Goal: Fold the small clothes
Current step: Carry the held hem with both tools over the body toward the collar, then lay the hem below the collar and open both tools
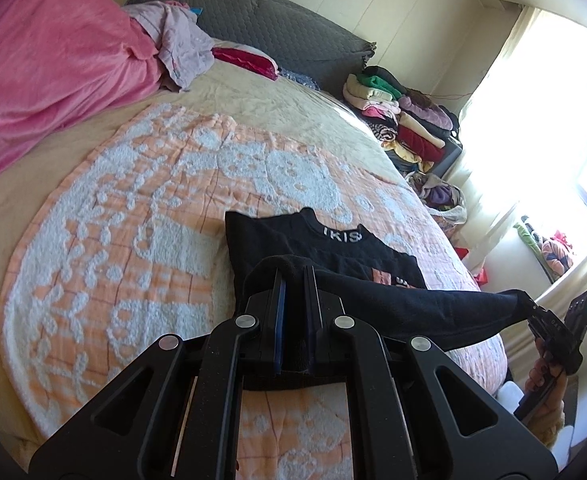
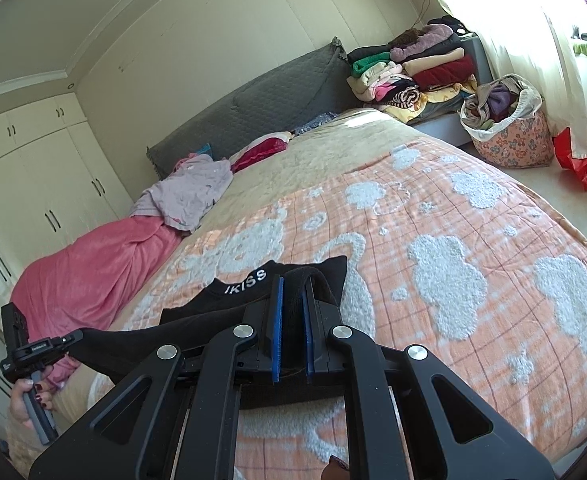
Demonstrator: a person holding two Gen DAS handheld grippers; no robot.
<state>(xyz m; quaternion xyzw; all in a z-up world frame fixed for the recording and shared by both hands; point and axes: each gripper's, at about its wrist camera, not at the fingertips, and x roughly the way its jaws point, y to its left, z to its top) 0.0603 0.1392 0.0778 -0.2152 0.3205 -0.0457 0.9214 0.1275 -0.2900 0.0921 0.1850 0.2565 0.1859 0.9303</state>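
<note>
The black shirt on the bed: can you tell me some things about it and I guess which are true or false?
1. Both tools are pinching the black shirt. True: the left tool and the right tool each grip its cloth.
2. The shirt has white letters at the neck. True.
3. The shirt lies on a plain blue blanket. False: it lies on an orange-and-white patterned blanket.
4. The pink blanket covers the shirt. False: it is bunched up far from the shirt.

black shirt (image 1: 333, 264) print partly covered, collar lettering cut off
</note>
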